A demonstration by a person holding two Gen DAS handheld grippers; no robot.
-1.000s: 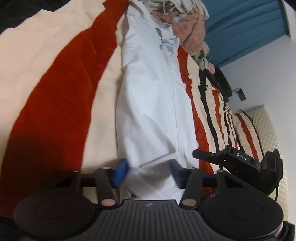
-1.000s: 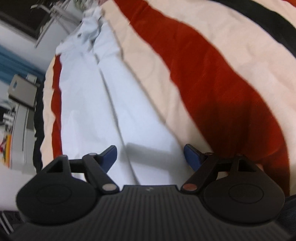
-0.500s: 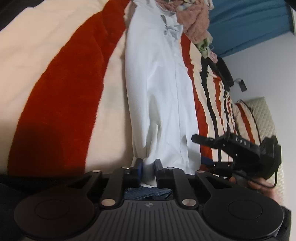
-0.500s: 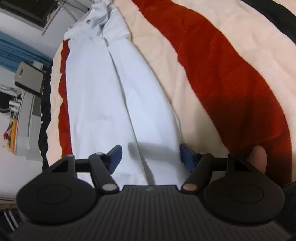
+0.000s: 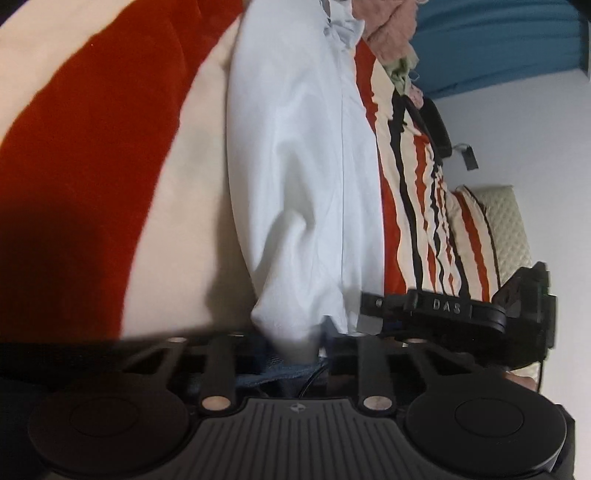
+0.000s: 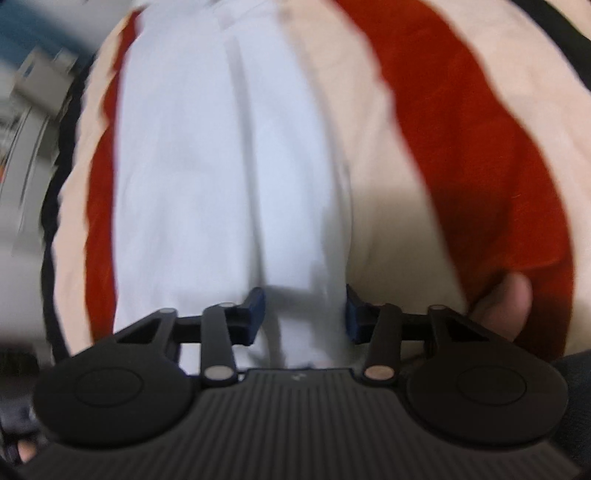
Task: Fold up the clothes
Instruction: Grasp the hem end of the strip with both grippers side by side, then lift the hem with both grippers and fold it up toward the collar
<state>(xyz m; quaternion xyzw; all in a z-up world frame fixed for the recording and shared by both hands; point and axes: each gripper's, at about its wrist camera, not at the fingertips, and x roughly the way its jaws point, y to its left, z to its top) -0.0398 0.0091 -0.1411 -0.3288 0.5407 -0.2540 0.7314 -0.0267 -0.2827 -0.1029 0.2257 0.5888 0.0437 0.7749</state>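
A long white garment lies lengthwise on a red, cream and black striped blanket, collar end far away. My left gripper is shut on the near hem, which bunches up between its jaws. In the right wrist view, blurred by motion, the same garment runs away from me. The jaws of my right gripper are closing, and a raised fold of the near end is pressed between the blue pads. The right gripper's black body sits just right of the left one.
A heap of pink and pale clothes lies past the collar, before a blue curtain. A quilted cream cushion is at the right. Blue denim shows under the left jaws. A thumb rests beside the right gripper.
The left jaws went from wide apart to shut on the hem, and the gripper dipped lower. The right jaws narrowed around the garment's end while that gripper swung and rolled.
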